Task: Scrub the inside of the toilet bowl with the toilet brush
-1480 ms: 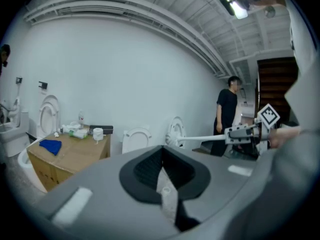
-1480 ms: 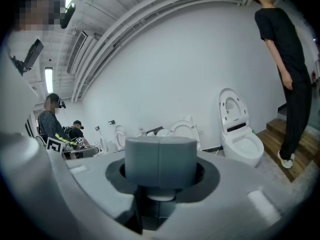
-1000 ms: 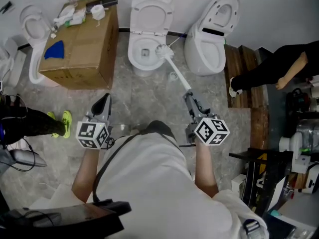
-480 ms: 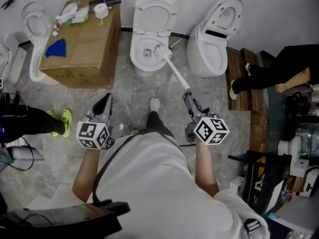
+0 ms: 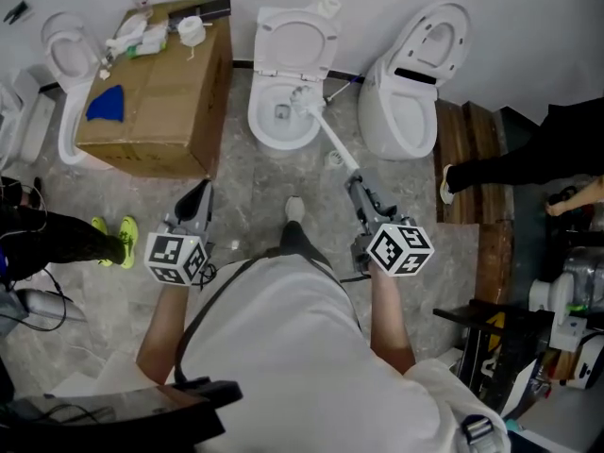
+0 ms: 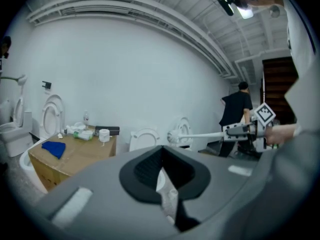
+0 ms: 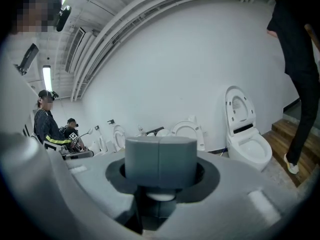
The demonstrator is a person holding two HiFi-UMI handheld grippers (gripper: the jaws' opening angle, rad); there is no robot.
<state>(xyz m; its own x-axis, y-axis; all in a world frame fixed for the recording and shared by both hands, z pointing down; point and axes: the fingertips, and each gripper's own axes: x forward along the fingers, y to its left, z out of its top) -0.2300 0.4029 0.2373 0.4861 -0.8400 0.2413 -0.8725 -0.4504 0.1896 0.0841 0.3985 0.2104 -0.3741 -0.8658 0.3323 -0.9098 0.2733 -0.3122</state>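
Note:
A white toilet (image 5: 279, 136) with its lid (image 5: 294, 38) raised stands against the far wall. The white toilet brush (image 5: 326, 132) slants from my right gripper (image 5: 357, 187) up to the bowl, and its head (image 5: 300, 98) lies inside the bowl by the right rim. My right gripper is shut on the brush handle. In the right gripper view the shut jaws hide the brush. My left gripper (image 5: 200, 190) hangs left of the toilet over the floor, shut and holding nothing. The left gripper view shows the brush head (image 6: 174, 136) level with the lid (image 6: 144, 137).
A cardboard box (image 5: 156, 88) with small items on top stands left of the toilet. A second toilet (image 5: 406, 102) stands close on the right, a third (image 5: 64, 74) at far left. Wooden steps (image 5: 462, 149) and a person's leg (image 5: 514, 163) are at right. My shoe (image 5: 294, 207) points at the bowl.
I have stepped closer: my shoe came into view and the toilet sits lower in the picture. The brush head moved from the right rim further into the bowl. The person at right moved away.

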